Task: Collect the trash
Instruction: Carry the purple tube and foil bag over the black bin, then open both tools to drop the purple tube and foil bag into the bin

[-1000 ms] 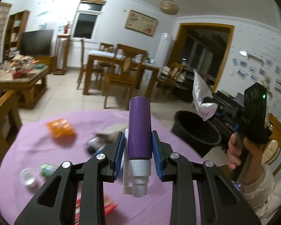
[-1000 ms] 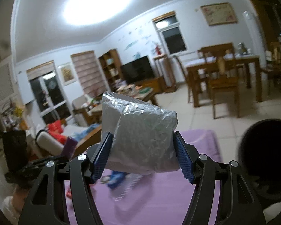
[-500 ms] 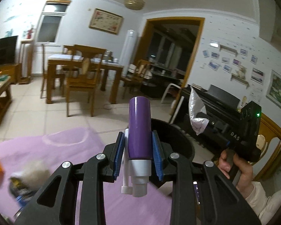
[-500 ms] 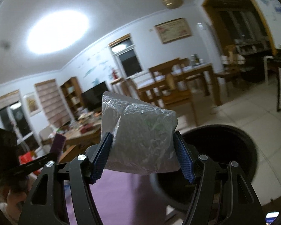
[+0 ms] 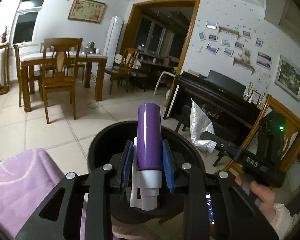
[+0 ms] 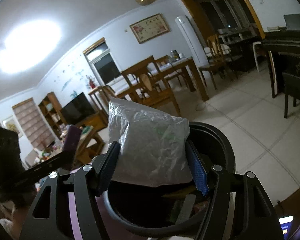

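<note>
My left gripper [image 5: 148, 161] is shut on a purple pump bottle [image 5: 149, 140] with a white cap and holds it above the round black trash bin [image 5: 102, 140]. My right gripper [image 6: 154, 165] is shut on a crumpled silver foil bag [image 6: 150, 146] and holds it over the same bin [image 6: 220, 140]. In the left wrist view the right gripper [image 5: 214, 144] and its silver bag [image 5: 201, 128] hang at the bin's right rim. In the right wrist view the left gripper [image 6: 64, 156] with the purple bottle [image 6: 72, 140] shows at the left.
The purple tablecloth [image 5: 20, 186] ends just left of the bin. A wooden dining table and chairs [image 5: 56, 68] stand across the tiled floor. A black piano [image 5: 216, 98] stands to the right. Some trash lies inside the bin [image 6: 186, 210].
Both grippers have swung away from the purple table to the black bin. Each now holds its item over the bin's opening. Neither grip has changed.
</note>
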Motion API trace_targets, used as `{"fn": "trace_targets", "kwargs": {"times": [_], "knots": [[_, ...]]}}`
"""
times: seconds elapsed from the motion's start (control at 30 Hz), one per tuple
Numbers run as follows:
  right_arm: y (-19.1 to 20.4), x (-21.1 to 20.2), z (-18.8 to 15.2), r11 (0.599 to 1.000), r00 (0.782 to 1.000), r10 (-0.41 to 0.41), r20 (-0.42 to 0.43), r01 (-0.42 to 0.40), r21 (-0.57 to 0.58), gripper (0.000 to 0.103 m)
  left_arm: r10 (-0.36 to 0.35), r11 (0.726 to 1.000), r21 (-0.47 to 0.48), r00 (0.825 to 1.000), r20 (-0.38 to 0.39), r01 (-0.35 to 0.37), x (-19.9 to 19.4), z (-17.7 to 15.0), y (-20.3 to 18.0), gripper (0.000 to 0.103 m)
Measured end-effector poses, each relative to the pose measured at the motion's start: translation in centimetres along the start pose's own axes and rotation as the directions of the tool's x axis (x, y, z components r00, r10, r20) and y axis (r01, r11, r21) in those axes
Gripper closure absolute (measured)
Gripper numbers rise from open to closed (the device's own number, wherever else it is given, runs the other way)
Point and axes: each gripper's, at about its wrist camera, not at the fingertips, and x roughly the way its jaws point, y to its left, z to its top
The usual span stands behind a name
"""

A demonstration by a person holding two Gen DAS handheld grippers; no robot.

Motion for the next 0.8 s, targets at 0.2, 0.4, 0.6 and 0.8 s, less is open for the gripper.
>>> {"fn": "trace_targets", "kwargs": {"times": [0.2,0.4,0.6,0.8], "knots": [[-0.9,2.4,-0.7,1.000,1.000,-0.018,-0.017,0.018,-0.004,0.037,-0.005,1.000,0.000,1.000,-0.030,0.005,1.8,-0.3,-0.5,0.074],[-1.0,3.1,-1.4,1.000,0.999,-0.026,-0.021,0.026,-0.003,0.036,-0.006,1.000,-0.007,0.999,-0.053,0.005,3.0,-0.1,-1.0,0.074],[-1.1,2.6,-1.6,1.000,1.000,-0.020,0.012,0.020,0.004,0.017,0.027,1.000,-0.008,0.997,-0.074,-0.027,3.4,0.2,-1.2,0.035],[-1.0,1.3,-2.1,1.000,0.999,-0.016,0.045,0.016,0.000,0.005,0.076,0.997,-0.025,0.997,0.004,-0.075,0.8,0.9,-1.0,0.005]]}}
